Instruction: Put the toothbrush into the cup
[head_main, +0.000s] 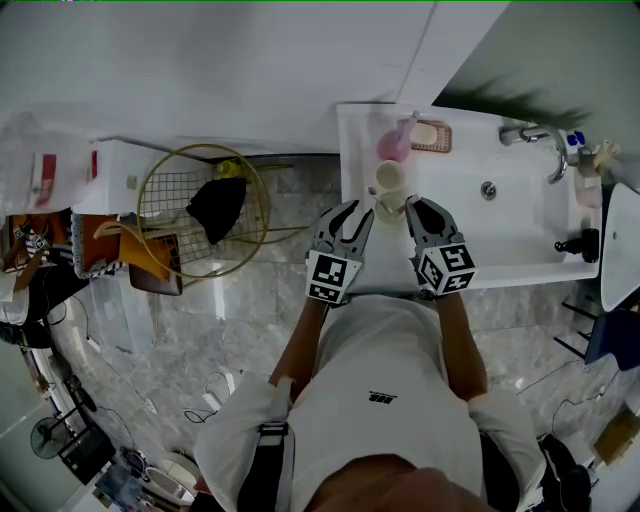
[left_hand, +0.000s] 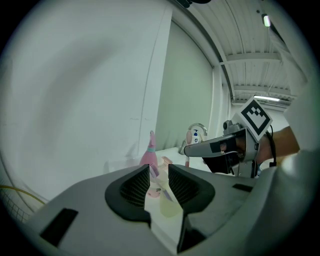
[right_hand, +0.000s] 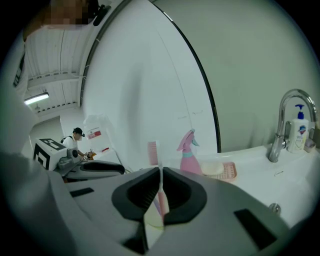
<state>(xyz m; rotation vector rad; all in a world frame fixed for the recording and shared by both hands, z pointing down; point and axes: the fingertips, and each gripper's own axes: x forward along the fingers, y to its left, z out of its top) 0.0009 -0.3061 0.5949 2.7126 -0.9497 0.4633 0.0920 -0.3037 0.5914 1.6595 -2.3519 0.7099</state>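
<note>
My right gripper (head_main: 412, 210) (right_hand: 160, 172) is shut on a toothbrush (right_hand: 152, 152), which stands upright with its pink bristles above the jaws. Its handle runs down toward a pale yellow cup (right_hand: 154, 220) just beyond the jaws. That cup (head_main: 390, 206) stands at the sink counter's left front, with a second cream cup (head_main: 388, 176) behind it. My left gripper (head_main: 352, 222) (left_hand: 159, 172) hovers just left of the cup, its jaws a little apart with nothing pressed between them. Through their gap I see the cup (left_hand: 170, 206) and the toothbrush (left_hand: 154, 171).
A pink spray bottle (head_main: 396, 146) and a pink soap dish (head_main: 432, 137) stand at the counter's back left. The basin drain (head_main: 488, 189) and faucet (head_main: 535, 135) lie to the right. A wire basket (head_main: 200, 210) stands on the floor to the left.
</note>
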